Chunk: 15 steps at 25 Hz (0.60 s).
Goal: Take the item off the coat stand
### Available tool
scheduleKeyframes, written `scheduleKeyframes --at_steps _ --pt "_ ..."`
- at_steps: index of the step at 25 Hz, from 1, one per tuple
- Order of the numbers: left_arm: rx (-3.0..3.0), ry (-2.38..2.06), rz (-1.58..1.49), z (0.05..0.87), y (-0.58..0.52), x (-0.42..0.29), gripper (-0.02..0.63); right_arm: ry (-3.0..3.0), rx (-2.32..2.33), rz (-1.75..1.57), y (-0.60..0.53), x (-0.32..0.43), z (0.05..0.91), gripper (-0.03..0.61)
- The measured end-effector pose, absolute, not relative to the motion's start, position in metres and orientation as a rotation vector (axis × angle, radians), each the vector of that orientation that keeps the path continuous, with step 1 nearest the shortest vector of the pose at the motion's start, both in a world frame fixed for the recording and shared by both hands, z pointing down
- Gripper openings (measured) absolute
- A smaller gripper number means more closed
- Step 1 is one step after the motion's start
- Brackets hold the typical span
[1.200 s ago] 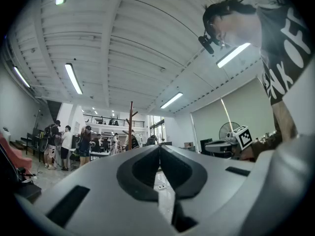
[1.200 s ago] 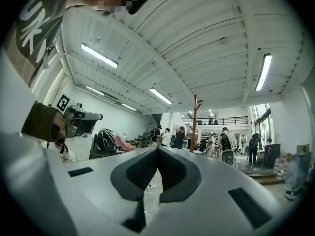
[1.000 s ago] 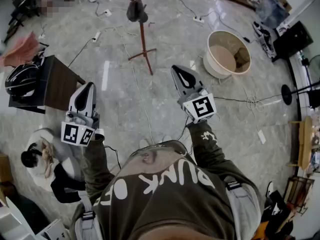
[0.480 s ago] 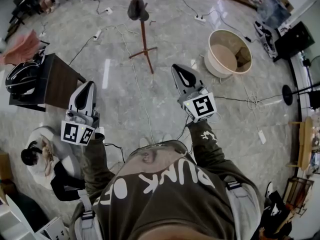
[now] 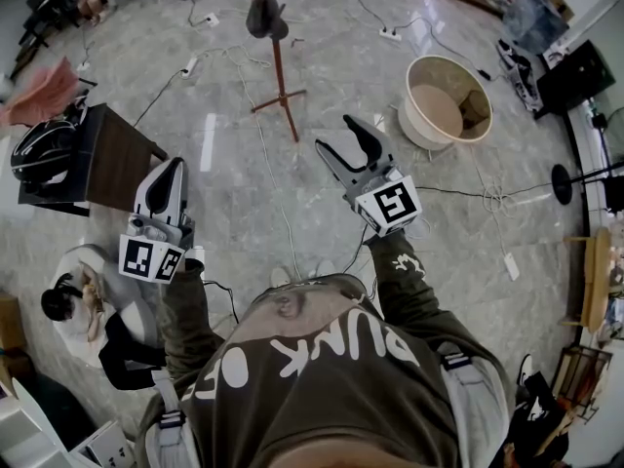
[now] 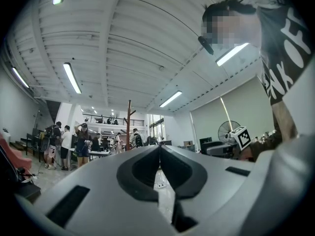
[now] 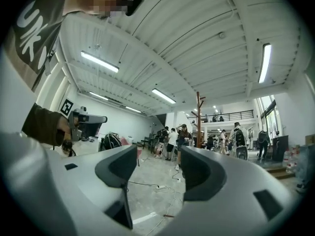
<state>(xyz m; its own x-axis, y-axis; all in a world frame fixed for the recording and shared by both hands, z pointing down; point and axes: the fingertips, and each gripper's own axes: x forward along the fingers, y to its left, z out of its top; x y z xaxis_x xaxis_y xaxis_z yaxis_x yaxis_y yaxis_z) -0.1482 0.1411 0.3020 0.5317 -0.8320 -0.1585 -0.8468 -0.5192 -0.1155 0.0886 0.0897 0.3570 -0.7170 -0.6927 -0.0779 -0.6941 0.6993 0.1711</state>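
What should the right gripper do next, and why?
Probably step closer and reach the right gripper toward the dark item hanging on the coat stand. Its jaws have just been opening, with nothing between them, and the stand stands well ahead of both grippers, likely out of reach. The left gripper is shut and empty.

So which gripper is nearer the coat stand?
Right. The right gripper, empty jaws just opened, sits below-right of the coat stand; the left gripper is farther, lower left.
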Motion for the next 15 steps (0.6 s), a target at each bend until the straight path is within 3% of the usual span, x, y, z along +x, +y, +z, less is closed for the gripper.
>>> scheduleKeyframes --at_steps 5,15 --pt "-2.591 1.435 0.119 0.303 0.141 -0.138 0.006 2.933 -1.115 0.262 0.090 0.090 0.364 0.408" --pt "-2.584 1.448 0.097 0.303 0.139 -0.115 0.006 2.933 -1.107 0.244 0.087 0.109 0.369 0.417"
